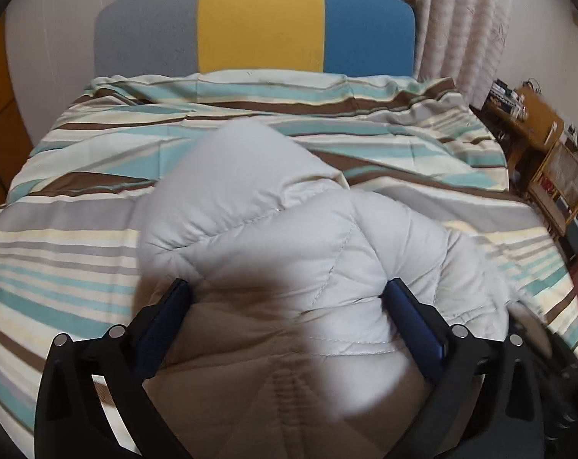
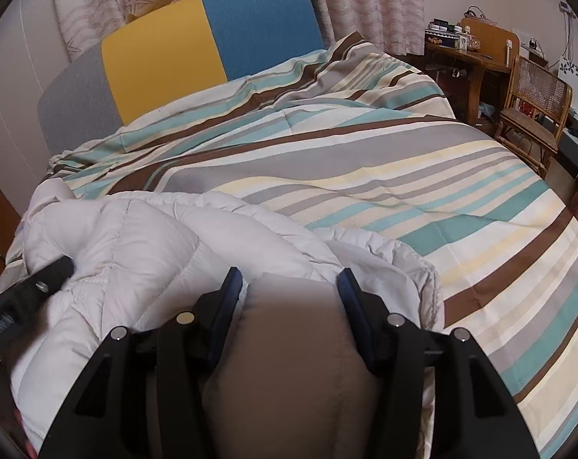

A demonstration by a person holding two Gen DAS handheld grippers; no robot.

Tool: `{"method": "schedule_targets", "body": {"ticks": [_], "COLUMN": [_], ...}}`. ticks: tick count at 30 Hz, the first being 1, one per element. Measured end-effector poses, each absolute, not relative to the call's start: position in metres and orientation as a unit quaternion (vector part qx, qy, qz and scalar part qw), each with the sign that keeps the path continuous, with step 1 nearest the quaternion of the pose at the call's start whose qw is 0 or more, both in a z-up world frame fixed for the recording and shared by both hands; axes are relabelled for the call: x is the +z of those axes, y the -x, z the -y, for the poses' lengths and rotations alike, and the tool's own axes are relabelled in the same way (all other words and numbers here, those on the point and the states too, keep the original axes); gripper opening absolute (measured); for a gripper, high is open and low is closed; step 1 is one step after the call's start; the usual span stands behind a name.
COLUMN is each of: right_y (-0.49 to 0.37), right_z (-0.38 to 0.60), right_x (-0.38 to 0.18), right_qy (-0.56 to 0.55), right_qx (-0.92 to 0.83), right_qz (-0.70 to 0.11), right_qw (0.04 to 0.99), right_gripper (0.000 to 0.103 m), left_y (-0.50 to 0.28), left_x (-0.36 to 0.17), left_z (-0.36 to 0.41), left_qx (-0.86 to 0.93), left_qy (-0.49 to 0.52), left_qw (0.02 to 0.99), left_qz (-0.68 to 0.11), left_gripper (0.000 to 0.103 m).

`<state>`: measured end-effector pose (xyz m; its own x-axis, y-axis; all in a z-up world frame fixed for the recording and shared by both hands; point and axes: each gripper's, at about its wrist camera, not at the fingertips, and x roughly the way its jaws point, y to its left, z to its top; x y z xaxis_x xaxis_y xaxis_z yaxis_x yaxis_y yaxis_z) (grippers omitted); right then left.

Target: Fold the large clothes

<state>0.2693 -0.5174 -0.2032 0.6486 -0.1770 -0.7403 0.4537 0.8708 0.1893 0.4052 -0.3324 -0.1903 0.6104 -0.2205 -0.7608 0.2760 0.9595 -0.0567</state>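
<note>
Your bed [image 2: 365, 176] under its striped cover fills both views, with a grey, yellow and blue headboard [image 1: 258, 19] at the far end. The pale quilted jacket [image 1: 281, 237] lies bunched on the near part of the cover. Your left gripper [image 1: 287, 290] is spread wide, released, with jacket padding bulging between its blue fingers [image 1: 398, 292]. Your right gripper [image 2: 289, 281] clamps a thick tan fold of the jacket, pads pressed against both sides. Both grippers tilt steeply down at the bed
</note>
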Motion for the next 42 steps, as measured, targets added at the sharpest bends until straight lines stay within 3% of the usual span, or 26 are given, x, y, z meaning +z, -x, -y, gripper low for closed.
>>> {"method": "schedule_targets", "body": {"ticks": [6, 15, 17, 29, 42], "right_y": [-0.267, -0.209, -0.195, -0.209, -0.197], "right_z": [0.517, 0.513, 0.504, 0.489, 0.484], "right_x": [-0.201, -0.166, -0.16, -0.193, -0.184], "right_qy": [-0.176, -0.211, -0.211, -0.175, -0.158], "right_qx": [-0.179, -0.154, -0.141, -0.164, -0.166], "right_qz": [-0.373, -0.291, -0.282, -0.314, -0.316], "right_qw": [0.893, 0.92, 0.925, 0.919, 0.92], "right_gripper": [0.052, 0.054, 0.06, 0.064, 0.065], "left_y": [-0.397, -0.327, -0.316, -0.319, -0.284], "left_x": [-0.196, -0.167, -0.168, -0.195, -0.174], "left_z": [0.327, 0.297, 0.298, 0.303, 0.288], "left_qx": [-0.139, -0.171, -0.174, -0.182, -0.196], "left_qy": [-0.03, -0.01, -0.032, -0.045, -0.061], "left_qw": [0.901, 0.912, 0.915, 0.922, 0.918], "left_qz": [-0.41, -0.374, -0.361, -0.339, -0.339], "left_gripper": [0.1, 0.1, 0.1, 0.1, 0.1]}}
